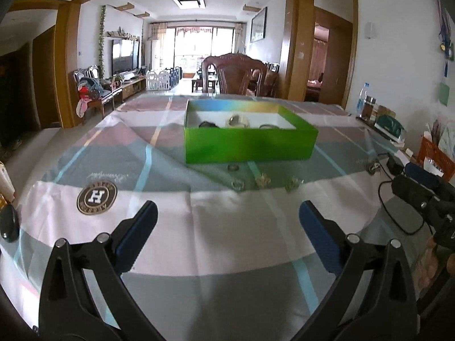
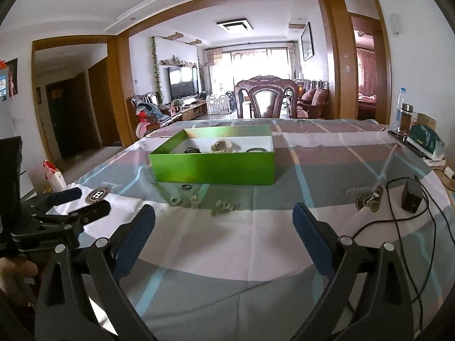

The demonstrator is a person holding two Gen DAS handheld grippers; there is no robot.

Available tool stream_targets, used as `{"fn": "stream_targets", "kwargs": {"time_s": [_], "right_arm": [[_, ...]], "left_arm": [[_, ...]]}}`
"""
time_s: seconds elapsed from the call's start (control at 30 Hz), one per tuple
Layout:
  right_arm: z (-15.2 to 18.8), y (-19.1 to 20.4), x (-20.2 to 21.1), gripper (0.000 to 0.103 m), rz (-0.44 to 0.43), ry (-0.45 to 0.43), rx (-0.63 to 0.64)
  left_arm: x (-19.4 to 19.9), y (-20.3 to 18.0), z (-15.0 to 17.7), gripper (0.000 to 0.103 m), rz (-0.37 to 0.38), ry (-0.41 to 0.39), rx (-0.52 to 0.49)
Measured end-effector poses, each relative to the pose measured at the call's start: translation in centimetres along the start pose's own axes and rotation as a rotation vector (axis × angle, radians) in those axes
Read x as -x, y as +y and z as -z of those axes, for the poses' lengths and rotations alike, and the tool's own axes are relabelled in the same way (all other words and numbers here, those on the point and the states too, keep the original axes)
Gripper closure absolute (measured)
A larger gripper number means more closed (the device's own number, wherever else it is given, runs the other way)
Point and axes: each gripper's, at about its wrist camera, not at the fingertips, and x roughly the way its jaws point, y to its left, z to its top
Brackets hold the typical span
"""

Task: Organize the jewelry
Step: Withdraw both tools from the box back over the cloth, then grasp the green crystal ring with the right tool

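Note:
A green open box [image 1: 250, 143] [image 2: 213, 167] stands on the checked tablecloth and holds a pale bracelet [image 1: 237, 120] [image 2: 223, 145] and two darker pieces. Several small jewelry pieces lie in front of it: a dark ring [image 1: 232, 167] [image 2: 186, 187], a silver ring [image 1: 237, 184] [image 2: 175, 200] and two ornate pieces [image 1: 263, 181] [image 2: 224, 207]. My left gripper [image 1: 227, 216] is open and empty, short of the loose pieces. My right gripper [image 2: 223, 217] is open and empty, just short of them. Each gripper shows at the edge of the other's view.
A black adapter [image 2: 411, 196] with a looping cable [image 2: 398, 218] lies at the right of the table. A bottle, jars and a green tissue box [image 2: 425, 142] stand at the far right edge. A wooden chair [image 2: 266, 96] stands behind the table.

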Motion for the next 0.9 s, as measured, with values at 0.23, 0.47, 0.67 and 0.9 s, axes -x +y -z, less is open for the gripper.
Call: {"fn": "stream_targets", "kwargs": {"time_s": [0.23, 0.47, 0.67, 0.9], "right_arm": [[0.4, 0.1, -0.1, 0.008, -0.001, 0.005, -0.011], [0.4, -0.1, -0.2, 0.008, -0.001, 0.014, -0.018], [0.5, -0.2, -0.5, 0.008, 0.000, 0.020, -0.021], [0.4, -0.1, -1.2, 0.008, 0.001, 0.033, -0.019]], "left_arm": [[-0.2, 0.2, 0.1, 0.004, 0.014, 0.005, 0.010], [-0.4, 0.4, 0.0, 0.004, 0.020, 0.014, 0.016], [-0.9, 0.2, 0.0, 0.004, 0.019, 0.029, 0.007], [-1.6, 0.0, 0.0, 0.004, 0.032, 0.043, 0.004]]}}
